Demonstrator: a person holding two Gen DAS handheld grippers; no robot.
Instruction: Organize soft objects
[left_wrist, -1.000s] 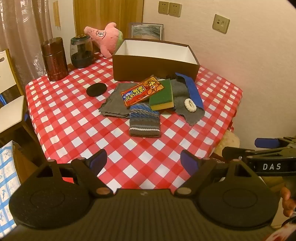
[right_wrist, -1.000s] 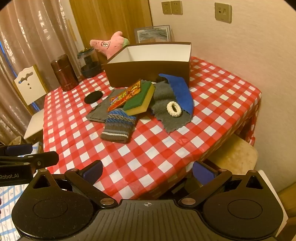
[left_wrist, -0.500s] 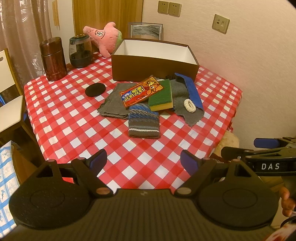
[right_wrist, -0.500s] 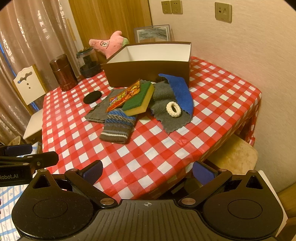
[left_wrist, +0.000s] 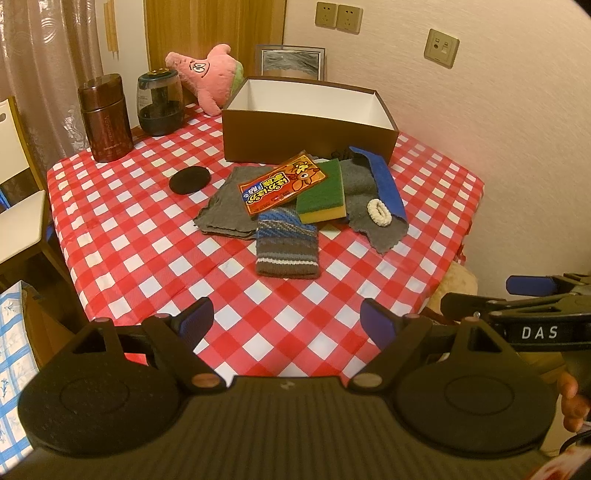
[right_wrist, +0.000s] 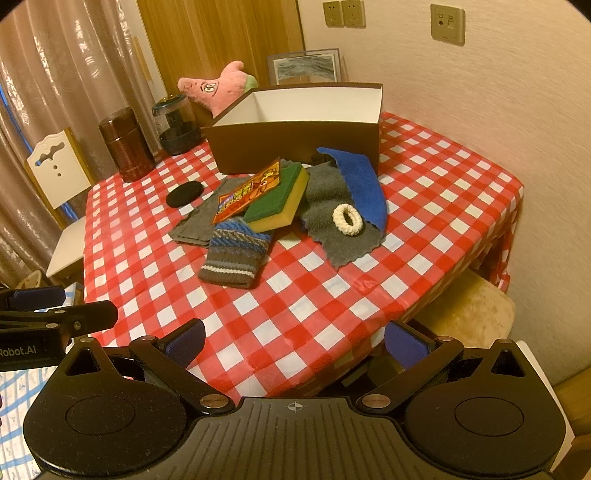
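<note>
A pile of soft things lies mid-table: a striped knitted sock (left_wrist: 287, 245) (right_wrist: 234, 254), a green-yellow sponge (left_wrist: 320, 193) (right_wrist: 280, 201), an orange packet (left_wrist: 282, 183) (right_wrist: 249, 194), grey cloths (left_wrist: 221, 208) (right_wrist: 330, 221), a blue cloth (left_wrist: 384, 181) (right_wrist: 364, 184) and a white scrunchie (left_wrist: 379, 212) (right_wrist: 347, 219). An open, empty brown box (left_wrist: 306, 138) (right_wrist: 295, 146) stands behind them. My left gripper (left_wrist: 286, 319) and right gripper (right_wrist: 293, 338) are both open and empty, held above the table's near edge.
A pink plush star (left_wrist: 210, 79) leans behind the box. A brown canister (left_wrist: 105, 118), a dark jar (left_wrist: 160, 101) and a black round pad (left_wrist: 189, 180) are at the left. A white chair (right_wrist: 59, 173) stands left, a cushioned stool (right_wrist: 469, 314) right of the table.
Both grippers have drifted slightly; the view of the table has shifted a little. Nothing on the table has moved.
</note>
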